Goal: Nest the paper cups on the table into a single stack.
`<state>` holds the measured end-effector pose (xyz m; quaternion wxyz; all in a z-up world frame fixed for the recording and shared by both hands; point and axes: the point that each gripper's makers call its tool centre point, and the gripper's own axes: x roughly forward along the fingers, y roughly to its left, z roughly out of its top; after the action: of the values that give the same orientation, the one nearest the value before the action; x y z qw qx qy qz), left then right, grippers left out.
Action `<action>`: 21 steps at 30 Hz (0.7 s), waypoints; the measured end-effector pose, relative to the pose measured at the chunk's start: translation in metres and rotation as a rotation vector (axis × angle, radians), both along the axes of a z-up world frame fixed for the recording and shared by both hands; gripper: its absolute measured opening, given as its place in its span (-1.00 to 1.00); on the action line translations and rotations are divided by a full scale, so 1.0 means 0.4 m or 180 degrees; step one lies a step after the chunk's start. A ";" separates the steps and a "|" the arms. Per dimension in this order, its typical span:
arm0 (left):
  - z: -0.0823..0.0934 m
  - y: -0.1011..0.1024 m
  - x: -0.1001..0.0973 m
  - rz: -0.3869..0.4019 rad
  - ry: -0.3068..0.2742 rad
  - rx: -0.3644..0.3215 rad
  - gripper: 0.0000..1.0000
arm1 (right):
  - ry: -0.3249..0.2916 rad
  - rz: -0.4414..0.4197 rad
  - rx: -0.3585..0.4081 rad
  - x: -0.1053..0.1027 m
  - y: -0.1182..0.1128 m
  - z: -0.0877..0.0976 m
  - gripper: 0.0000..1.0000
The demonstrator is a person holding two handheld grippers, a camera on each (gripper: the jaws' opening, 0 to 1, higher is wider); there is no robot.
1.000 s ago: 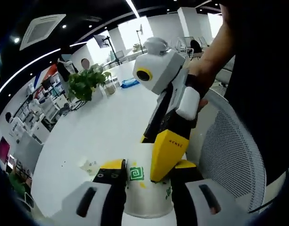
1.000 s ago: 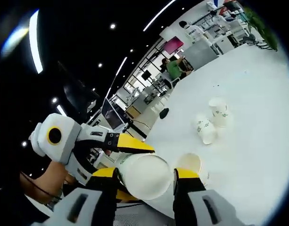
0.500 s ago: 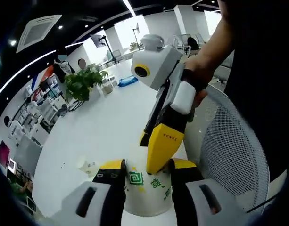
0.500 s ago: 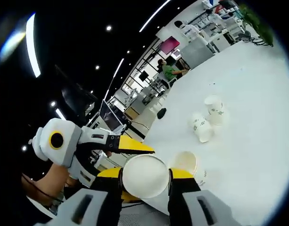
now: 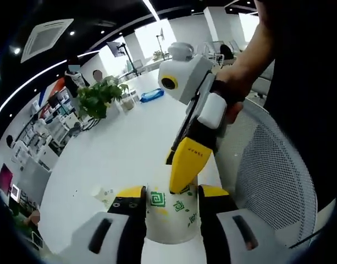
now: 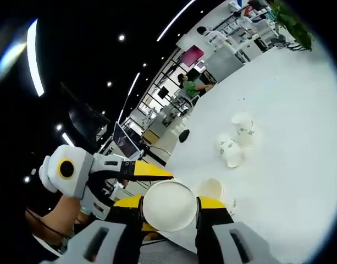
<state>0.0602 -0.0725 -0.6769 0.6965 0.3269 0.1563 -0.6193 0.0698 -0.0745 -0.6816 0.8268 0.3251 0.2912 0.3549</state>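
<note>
**While both grippers hold cups, loose ones wait: stack partly built**

Left gripper view: with its two jaws closed on the sides, the left gripper (image 5: 169, 206) pinches a white paper cup (image 5: 168, 217) printed with green logos, held between yellow-tipped fingers (image 5: 131, 193). From the right, the right gripper (image 5: 186, 165) comes down over this cup, one yellow finger overlapping the cup's top edge. Whether an inner cup is already seated I cannot tell from this angle. One small loose cup (image 5: 102, 192) lies on the white table (image 5: 119, 148), near and to the left of the held cup. Judgement: nesting is under way, not finished.

Right gripper view: the right gripper (image 6: 169, 202) pinches a cup seen bottom-on as a white disc (image 6: 169, 204), jaws pressed on both sides. Just behind it shows an open cup mouth (image 6: 211, 190), touching or just beside; I cannot tell which. The left gripper comes in from the left. Farther out on the table sits a cluster of loose cups (image 6: 234, 140), well apart from the jaws, some tipped over.

Left to do, as I judge: seat this cup, then gather the cluster and the single cup.
</note>
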 end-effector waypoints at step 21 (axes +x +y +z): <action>0.014 0.094 0.033 0.0733 0.0556 -0.0539 -0.36 | -0.0132 -0.0193 0.0014 0.029 -0.066 0.010 -0.30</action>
<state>0.0734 -0.0347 -0.6714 0.7718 0.1919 0.1999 -0.5724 0.0815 -0.1010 -0.6777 0.8423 0.3281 0.2632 0.3370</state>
